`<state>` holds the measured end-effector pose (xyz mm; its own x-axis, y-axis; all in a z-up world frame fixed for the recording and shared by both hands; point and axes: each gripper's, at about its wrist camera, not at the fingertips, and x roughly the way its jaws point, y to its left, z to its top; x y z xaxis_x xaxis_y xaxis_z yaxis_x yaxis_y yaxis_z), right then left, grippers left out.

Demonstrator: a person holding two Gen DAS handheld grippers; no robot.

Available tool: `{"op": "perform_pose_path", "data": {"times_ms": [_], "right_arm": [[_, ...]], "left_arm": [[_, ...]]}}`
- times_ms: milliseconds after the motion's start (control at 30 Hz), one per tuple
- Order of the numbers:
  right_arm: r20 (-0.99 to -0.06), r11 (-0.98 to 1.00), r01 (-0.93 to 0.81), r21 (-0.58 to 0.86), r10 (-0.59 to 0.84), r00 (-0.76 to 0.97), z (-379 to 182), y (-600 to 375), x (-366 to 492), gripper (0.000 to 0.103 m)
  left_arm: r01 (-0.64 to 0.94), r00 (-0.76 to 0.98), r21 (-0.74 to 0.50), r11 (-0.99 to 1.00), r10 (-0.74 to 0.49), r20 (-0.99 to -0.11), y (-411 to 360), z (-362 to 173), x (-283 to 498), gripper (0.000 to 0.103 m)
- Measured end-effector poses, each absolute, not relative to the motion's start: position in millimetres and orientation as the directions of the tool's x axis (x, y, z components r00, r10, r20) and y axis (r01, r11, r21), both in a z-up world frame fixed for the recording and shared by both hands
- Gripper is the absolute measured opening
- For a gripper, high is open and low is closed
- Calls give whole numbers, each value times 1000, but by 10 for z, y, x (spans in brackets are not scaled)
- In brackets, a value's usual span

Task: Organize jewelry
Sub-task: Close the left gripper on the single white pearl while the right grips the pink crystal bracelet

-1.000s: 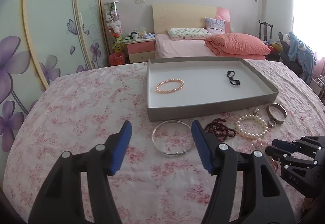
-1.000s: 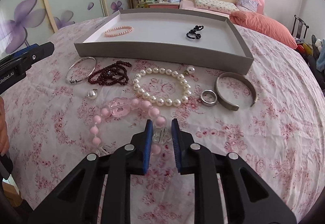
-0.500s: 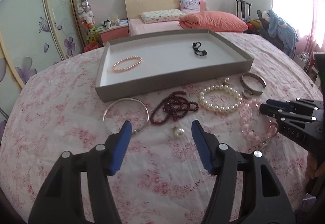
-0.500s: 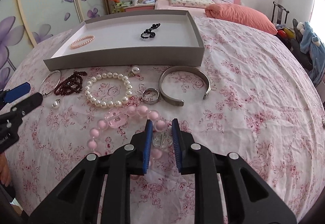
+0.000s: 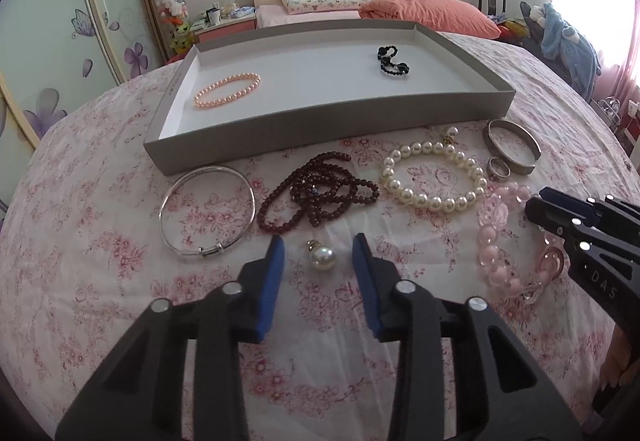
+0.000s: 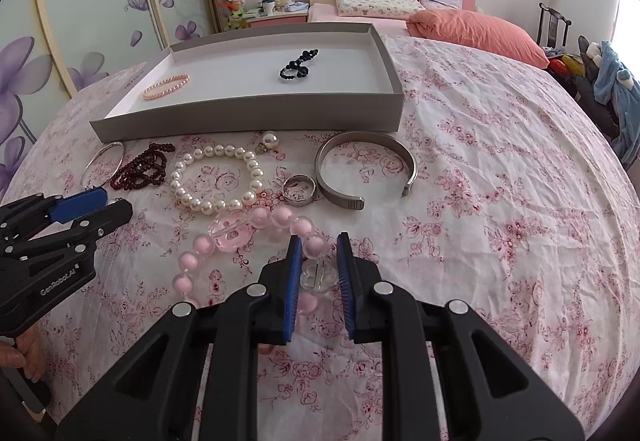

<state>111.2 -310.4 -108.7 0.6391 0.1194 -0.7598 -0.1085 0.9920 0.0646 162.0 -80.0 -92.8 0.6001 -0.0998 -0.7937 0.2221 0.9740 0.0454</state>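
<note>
A loose pearl earring (image 5: pixel 322 258) lies on the floral bedspread between the blue pads of my left gripper (image 5: pixel 319 249). The jaws are closing and a gap still shows on each side of the pearl. My right gripper (image 6: pixel 319 261) is shut on the clear flower bead of the pink bead bracelet (image 6: pixel 236 233), which rests on the cloth. The left wrist view shows that bracelet (image 5: pixel 496 241) at the right. The grey tray (image 5: pixel 320 129) behind holds a pink pearl bracelet (image 5: pixel 227 89) and a black bead bracelet (image 5: pixel 393 61).
In front of the tray lie a silver bangle (image 5: pixel 207 215), a dark red bead string (image 5: pixel 320 197), a white pearl bracelet (image 5: pixel 434 177), a ring (image 5: pixel 499 169), a silver cuff (image 5: pixel 512 147) and a second pearl earring (image 5: pixel 451 132). A bed and wardrobe stand behind.
My left gripper has come down and across from the silver bangle to the loose pearl, and its jaws have narrowed around it. The right gripper has stayed shut on the pink bracelet.
</note>
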Motion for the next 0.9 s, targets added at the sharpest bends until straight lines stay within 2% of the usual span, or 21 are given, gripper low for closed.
{"op": "perform_pose_path", "data": {"times_ms": [167,700,900], "right_arm": [[-760,992,-108,65,119,639,-1086,-3106,1113,19],[-760,991,-116,64,124,639,-1088,-3124,1121,20],[-749,987,-115,115,162,642,-1083,-3188,1120,19]], "left_arm": [[226,601,43,973,-104,-792,-821,-934,1638,14],[189,602,52,981,-74,-795,-401,-924,1472,14],[180,604,25,983,-90,-792,-351,-932,1453,14]]}}
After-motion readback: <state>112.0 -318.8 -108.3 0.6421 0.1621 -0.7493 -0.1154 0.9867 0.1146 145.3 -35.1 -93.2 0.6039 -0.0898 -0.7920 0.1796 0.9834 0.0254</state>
